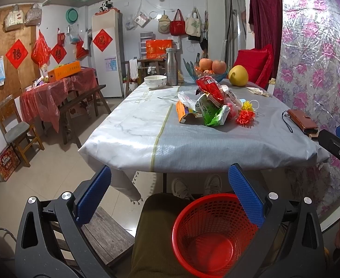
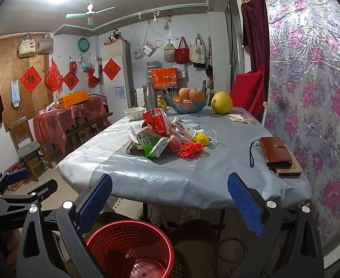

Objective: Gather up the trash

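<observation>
A heap of trash lies mid-table: a red snack bag (image 1: 210, 88) (image 2: 154, 121), a green tea wrapper (image 1: 212, 113) (image 2: 152, 144), an orange carton (image 1: 183, 113), a red paper flower (image 1: 245, 117) (image 2: 190, 149), a yellow one (image 2: 201, 137). A red mesh waste basket (image 1: 207, 234) (image 2: 130, 247) stands low before the table, between the person's knees. My left gripper (image 1: 170, 185) hangs open above the basket, short of the table edge. My right gripper (image 2: 170, 191) is open too, holding nothing, just in front of the table edge.
On the grey tablecloth (image 1: 193, 143) also rest a brown wallet (image 1: 303, 120) (image 2: 276, 151), a white bowl (image 1: 155, 81), a steel bottle (image 1: 171, 67), a fruit bowl with apples (image 2: 186, 102) and a pomelo (image 1: 238, 75). A floral sheet (image 2: 313, 115) covers the right side. Benches and a chair (image 1: 17, 129) stand left.
</observation>
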{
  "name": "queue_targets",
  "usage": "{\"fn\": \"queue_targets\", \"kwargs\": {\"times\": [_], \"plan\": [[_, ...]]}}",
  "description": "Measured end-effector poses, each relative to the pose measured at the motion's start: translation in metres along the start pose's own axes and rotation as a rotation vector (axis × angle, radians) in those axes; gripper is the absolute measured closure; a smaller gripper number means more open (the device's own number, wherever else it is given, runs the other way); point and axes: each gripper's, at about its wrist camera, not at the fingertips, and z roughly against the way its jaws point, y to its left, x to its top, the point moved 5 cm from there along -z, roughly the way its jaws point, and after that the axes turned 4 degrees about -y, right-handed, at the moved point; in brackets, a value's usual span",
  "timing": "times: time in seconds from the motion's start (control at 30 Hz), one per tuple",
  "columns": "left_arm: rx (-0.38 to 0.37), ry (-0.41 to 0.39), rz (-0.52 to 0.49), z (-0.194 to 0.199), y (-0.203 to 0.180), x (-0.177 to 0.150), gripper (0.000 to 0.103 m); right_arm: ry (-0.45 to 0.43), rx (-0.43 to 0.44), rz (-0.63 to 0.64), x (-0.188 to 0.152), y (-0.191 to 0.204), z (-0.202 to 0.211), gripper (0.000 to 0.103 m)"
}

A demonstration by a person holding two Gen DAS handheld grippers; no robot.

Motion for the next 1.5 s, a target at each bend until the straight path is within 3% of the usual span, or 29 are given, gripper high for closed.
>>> {"fn": "queue_targets", "kwargs": {"times": [1.5], "plan": [[-0.006,0.023,0.000,-0.002,-0.007,-0.018,0.006,0.009,0.007,-0.005,-0.007,0.003,-0.005,0.005]]}}
